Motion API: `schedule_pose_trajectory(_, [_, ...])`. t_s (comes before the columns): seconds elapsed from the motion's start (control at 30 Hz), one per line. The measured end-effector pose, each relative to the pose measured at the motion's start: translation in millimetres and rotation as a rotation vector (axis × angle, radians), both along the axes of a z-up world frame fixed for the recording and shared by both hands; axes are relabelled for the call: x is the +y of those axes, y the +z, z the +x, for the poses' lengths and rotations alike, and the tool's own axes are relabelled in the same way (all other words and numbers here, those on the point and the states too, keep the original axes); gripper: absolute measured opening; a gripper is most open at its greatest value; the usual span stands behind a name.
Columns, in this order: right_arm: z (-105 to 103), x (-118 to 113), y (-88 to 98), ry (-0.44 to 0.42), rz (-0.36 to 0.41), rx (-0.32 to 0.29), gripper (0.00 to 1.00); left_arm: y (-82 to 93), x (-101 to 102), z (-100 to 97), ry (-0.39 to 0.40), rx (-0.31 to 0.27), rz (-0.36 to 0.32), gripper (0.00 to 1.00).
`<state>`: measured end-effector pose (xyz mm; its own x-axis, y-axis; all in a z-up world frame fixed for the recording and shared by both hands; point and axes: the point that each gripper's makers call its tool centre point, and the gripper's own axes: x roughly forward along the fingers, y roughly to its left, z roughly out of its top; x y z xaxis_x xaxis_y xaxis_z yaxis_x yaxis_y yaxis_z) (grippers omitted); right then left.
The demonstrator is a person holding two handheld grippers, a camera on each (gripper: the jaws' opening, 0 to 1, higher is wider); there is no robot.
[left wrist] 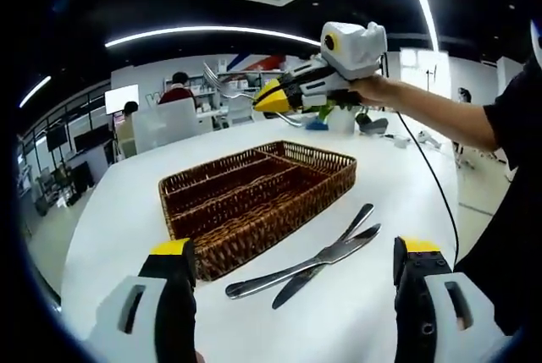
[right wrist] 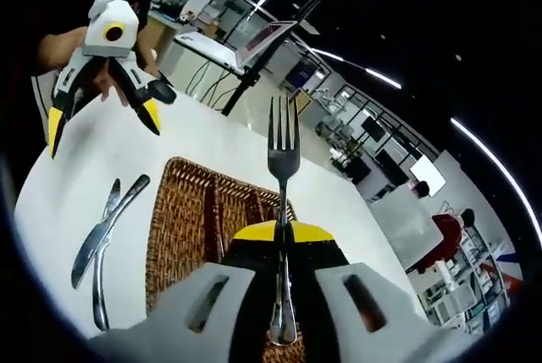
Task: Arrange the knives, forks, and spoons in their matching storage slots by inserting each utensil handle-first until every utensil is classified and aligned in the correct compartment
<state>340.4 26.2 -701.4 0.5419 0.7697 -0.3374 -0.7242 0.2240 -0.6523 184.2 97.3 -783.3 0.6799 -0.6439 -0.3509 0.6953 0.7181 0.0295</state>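
Note:
A brown wicker cutlery basket (left wrist: 254, 189) with long compartments sits on the white table (left wrist: 118, 211). Two silver knives (left wrist: 262, 281) lie crossed on the table just in front of it. In the left gripper view my left gripper (left wrist: 295, 249) is open and empty, low over those knives. My right gripper (left wrist: 264, 101) hangs above the basket's far side, shut on a silver fork (left wrist: 222, 85). In the right gripper view, that gripper (right wrist: 284, 229) clamps the fork (right wrist: 282, 156) by its handle, tines pointing away, over the basket (right wrist: 190, 211). The open left gripper (right wrist: 103, 122) shows beyond the knives (right wrist: 102, 232).
A person's arm (left wrist: 440, 109) and dark sleeve reach in from the right, with a black cable hanging down. Small items stand at the table's far edge (left wrist: 339, 118). Desks, chairs and seated people fill the office behind.

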Motion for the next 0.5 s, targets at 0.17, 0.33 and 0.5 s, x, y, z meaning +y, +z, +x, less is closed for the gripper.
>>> schedule_pose_trajectory(0.17, [9,1,-5.7,-0.005,-0.011,0.013,0.01,1.2,1,0.1,0.004,-0.003,-0.002,0.99])
schedule_pose_trajectory(0.33, [18,3,-10.1,-0.004,-0.024,0.029,0.01,1.8,2,-0.4,0.002,-0.007,-0.001,0.99])
schedule_pose_trajectory(0.5, [25,5,-10.0,0.0,-0.032,0.039,0.01,2.2,2,-0.1,-0.002,-0.009,0.002,0.99])
